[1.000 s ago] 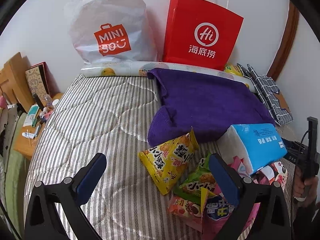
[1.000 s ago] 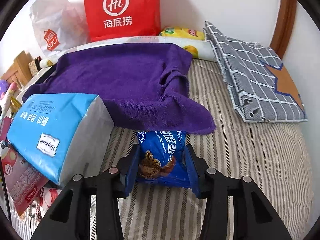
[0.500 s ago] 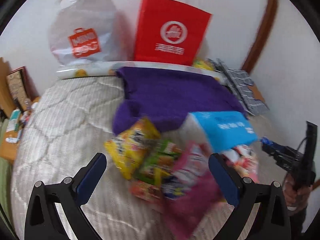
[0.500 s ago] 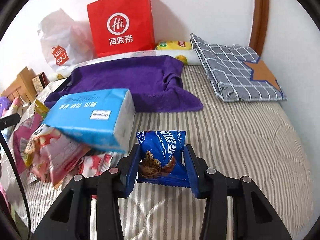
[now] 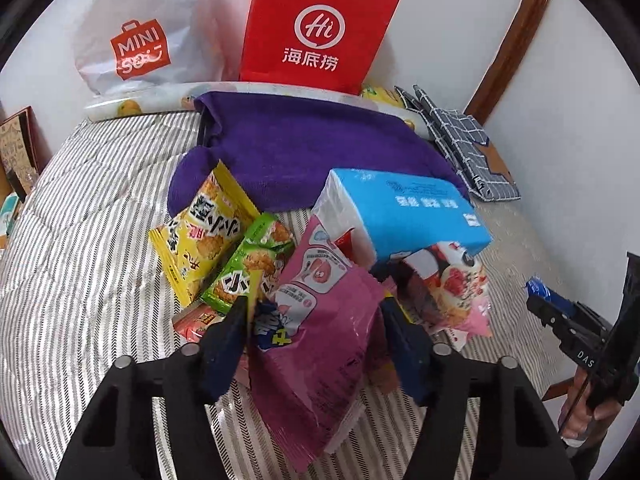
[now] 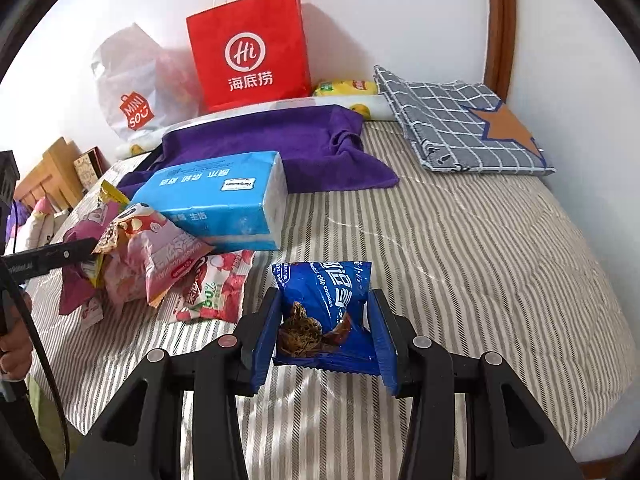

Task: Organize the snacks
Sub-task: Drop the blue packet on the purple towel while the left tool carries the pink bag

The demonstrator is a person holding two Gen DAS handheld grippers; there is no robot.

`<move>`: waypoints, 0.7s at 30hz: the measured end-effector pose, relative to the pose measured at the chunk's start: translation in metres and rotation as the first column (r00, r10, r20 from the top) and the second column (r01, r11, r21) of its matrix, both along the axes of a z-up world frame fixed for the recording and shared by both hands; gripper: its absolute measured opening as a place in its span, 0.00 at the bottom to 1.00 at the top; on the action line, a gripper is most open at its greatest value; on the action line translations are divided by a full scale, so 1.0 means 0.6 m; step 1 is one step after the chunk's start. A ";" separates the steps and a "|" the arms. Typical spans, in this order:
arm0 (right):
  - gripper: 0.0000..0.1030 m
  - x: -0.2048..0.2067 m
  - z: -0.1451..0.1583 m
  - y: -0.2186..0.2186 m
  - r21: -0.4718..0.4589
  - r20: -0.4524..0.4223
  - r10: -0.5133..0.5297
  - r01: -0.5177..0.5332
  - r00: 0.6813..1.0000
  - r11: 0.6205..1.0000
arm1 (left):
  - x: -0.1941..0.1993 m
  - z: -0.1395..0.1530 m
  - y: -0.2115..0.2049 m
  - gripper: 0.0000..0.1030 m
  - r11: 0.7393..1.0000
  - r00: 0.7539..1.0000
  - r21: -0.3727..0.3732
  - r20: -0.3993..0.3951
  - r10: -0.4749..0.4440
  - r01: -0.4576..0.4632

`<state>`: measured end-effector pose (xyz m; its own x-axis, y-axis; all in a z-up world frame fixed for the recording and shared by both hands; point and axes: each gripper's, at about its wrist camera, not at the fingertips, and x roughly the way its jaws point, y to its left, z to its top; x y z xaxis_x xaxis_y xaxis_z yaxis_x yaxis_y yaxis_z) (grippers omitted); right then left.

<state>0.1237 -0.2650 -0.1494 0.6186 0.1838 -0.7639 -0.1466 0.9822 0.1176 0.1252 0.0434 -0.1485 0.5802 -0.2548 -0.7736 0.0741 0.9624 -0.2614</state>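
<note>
Meanwhile the left gripper [image 5: 316, 332], jaws just closing, flanks a crinkly magenta plastic snack bag [image 5: 320, 344] in the heap; right gripper [image 6: 326, 334] clamps a glossy blue cookie packet [image 6: 326, 312] over open striped mattress [image 6: 460, 256], clear to its right edge.

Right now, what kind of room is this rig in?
Most likely a bedroom: the snacks lie on a striped quilted mattress, a folded checked pillowcase sits by the wall, and a wooden headboard curves up behind.
</note>
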 end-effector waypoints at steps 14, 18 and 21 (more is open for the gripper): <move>0.42 -0.036 0.058 0.007 0.045 0.050 -0.017 0.015 0.999 0.999 | -0.035 0.071 0.016 0.59 1.000 0.997 -0.028 0.076 -0.001 0.003; 0.42 -0.036 0.077 0.019 0.035 0.065 -0.022 0.019 0.998 0.999 | -0.029 0.081 0.027 0.59 0.999 0.997 -0.046 0.077 0.016 -0.013; 0.42 -0.037 0.086 0.028 0.023 0.076 -0.018 0.016 0.997 1.000 | -0.026 0.085 0.036 0.59 0.998 0.997 -0.061 0.073 0.027 -0.023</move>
<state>0.1015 -0.2483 -0.0977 0.6783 0.1892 -0.7100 -0.1391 0.9819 0.1288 0.1098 0.0652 -0.0973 0.6416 -0.2844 -0.7123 0.0715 0.9469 -0.3136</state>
